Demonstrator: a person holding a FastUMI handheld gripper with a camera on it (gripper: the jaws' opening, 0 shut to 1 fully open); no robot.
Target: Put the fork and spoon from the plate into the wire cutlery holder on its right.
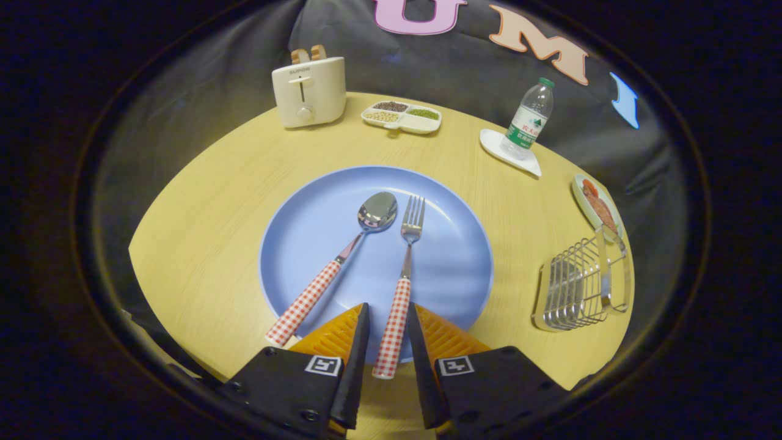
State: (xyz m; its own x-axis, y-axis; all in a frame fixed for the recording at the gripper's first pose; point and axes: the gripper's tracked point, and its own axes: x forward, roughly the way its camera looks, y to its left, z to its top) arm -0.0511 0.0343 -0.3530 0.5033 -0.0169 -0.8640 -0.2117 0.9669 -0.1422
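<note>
A fork [408, 244] and a spoon [360, 235], both with red-and-white checked handles, lie side by side on a round blue plate [305, 214], the spoon to the left. My gripper [388, 308] is low over the plate's near rim and stands open. The fork's handle end lies between the two fingers, with a small gap on each side. The spoon's handle end sticks out past the plate rim just left of the left finger [357, 333]. The wire cutlery holder [580, 284] stands on the table to the right of the plate.
On the wooden table [201, 201] beyond the plate stand a cream toaster [310, 91], a divided dish of beans [401, 116] and a water bottle [529, 119] on a white coaster. A small plate of food [595, 205] sits behind the holder.
</note>
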